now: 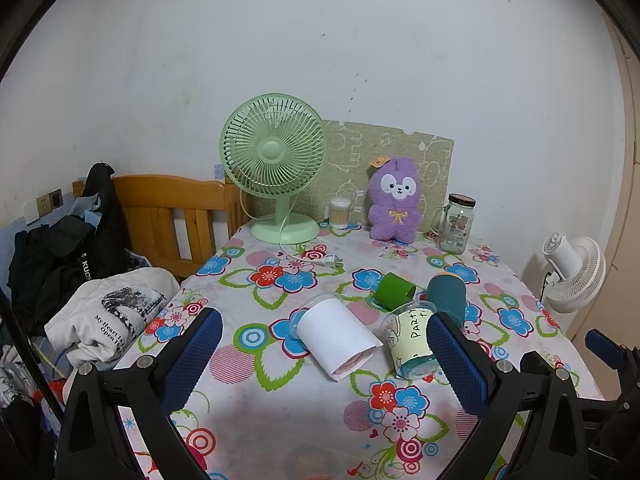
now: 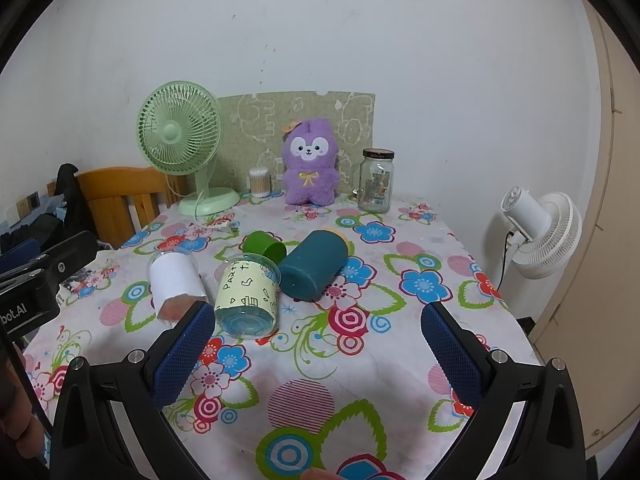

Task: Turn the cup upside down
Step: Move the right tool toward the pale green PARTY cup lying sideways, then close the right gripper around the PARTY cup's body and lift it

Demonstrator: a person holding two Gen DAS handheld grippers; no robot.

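Observation:
Several cups lie on their sides in the middle of the flowered tablecloth (image 1: 280,420): a clear cup with a white sleeve (image 1: 338,334) (image 2: 176,280), a clear cup with a pale "PARTY" sleeve (image 1: 412,340) (image 2: 248,296), a small green cup (image 1: 396,290) (image 2: 266,245) and a dark teal cup (image 1: 448,294) (image 2: 314,264). My left gripper (image 1: 324,352) is open and empty, just in front of the white and PARTY cups. My right gripper (image 2: 318,344) is open and empty, just short of the PARTY and teal cups.
At the table's back stand a green desk fan (image 1: 274,168) (image 2: 180,136), a cotton-swab jar (image 1: 340,212), a purple plush toy (image 1: 396,200) (image 2: 310,162) and a glass jar (image 1: 456,224) (image 2: 376,180). A white fan (image 2: 540,232) stands right; clothes and a wooden bed frame (image 1: 168,216) lie left.

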